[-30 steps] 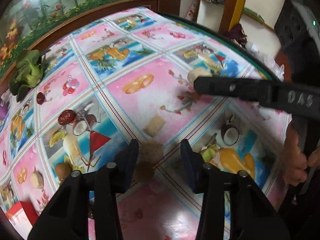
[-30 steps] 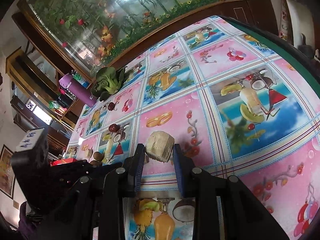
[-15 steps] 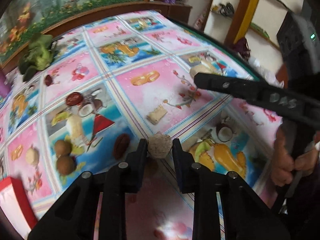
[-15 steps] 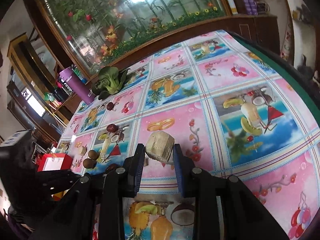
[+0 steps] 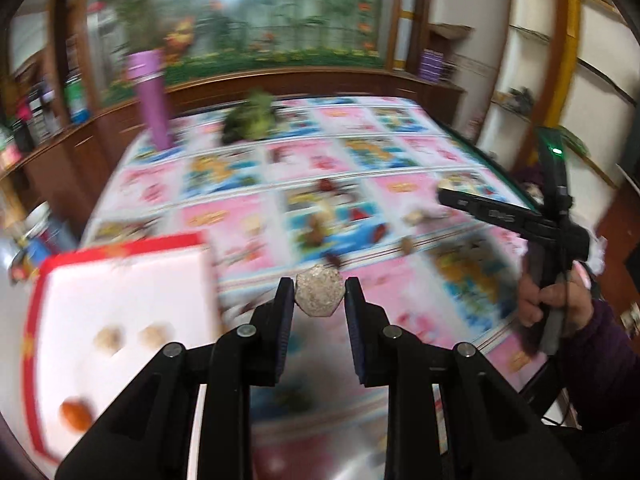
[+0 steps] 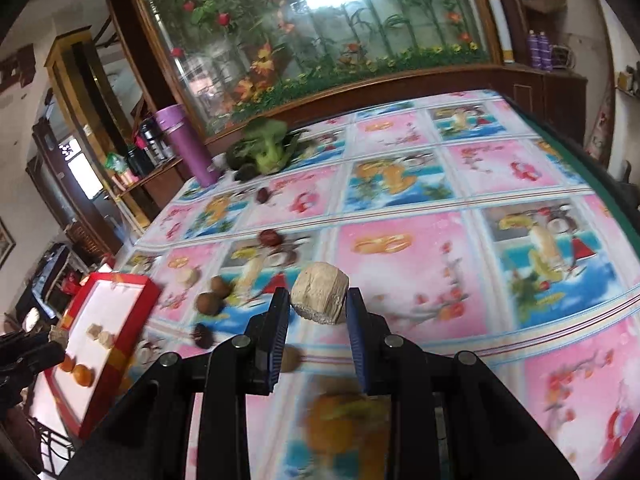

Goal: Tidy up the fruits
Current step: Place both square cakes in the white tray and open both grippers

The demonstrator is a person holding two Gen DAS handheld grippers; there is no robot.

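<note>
My left gripper (image 5: 320, 300) is shut on a round speckled beige fruit (image 5: 320, 295), held in the air right of a red-rimmed white box (image 5: 120, 292). That box holds two pale lumps (image 5: 132, 338) and an orange fruit (image 5: 76, 412). My right gripper (image 6: 318, 304) is shut on a pale tan chunk (image 6: 320, 298), lifted above the fruit-print tablecloth (image 6: 420, 264). In the right wrist view the box (image 6: 100, 336) lies at the left table edge, and several brown fruits (image 6: 212, 296) lie loose between it and my gripper. The left wrist view is blurred.
A purple bottle (image 6: 186, 144) and a leafy green vegetable (image 6: 266, 150) stand at the table's far side. Dark red fruits (image 6: 270, 236) lie mid-table. A wooden cabinet with a plant display (image 6: 320, 48) backs the table. A hand (image 5: 556, 304) grips the right tool's handle.
My left gripper closed on the speckled fruit, lifted it and swung left toward the red box. My right gripper raised the tan chunk higher off the cloth.
</note>
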